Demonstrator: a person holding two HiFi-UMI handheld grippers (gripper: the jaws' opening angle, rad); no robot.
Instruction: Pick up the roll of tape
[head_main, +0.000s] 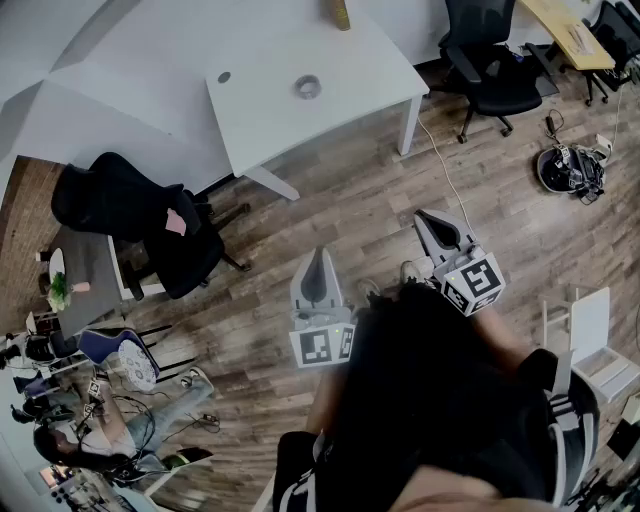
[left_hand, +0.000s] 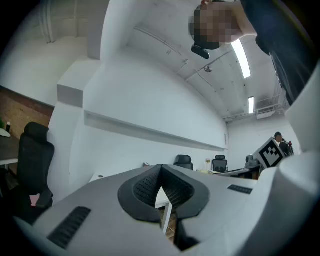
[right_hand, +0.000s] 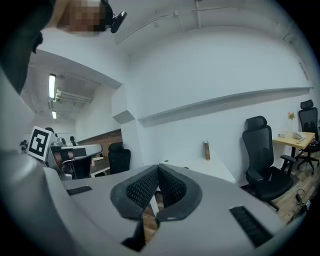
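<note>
The roll of tape (head_main: 308, 87) is a small grey ring lying flat on the white table (head_main: 270, 110), far ahead of both grippers. My left gripper (head_main: 321, 250) is held over the wooden floor, pointing toward the table, jaws shut and empty. My right gripper (head_main: 418, 213) is beside it to the right, also shut with nothing in it. In the left gripper view the left gripper's (left_hand: 161, 167) ribbed pads meet at the tips. The right gripper view shows the right gripper (right_hand: 158, 166) shut the same way, and its jaws hide the tape.
A black office chair (head_main: 150, 215) stands left of the table, another (head_main: 490, 60) to its right. A brown upright object (head_main: 341, 14) stands at the table's far edge. A helmet-like bundle (head_main: 568, 170) and a cable lie on the floor. A white chair (head_main: 590, 340) is at right.
</note>
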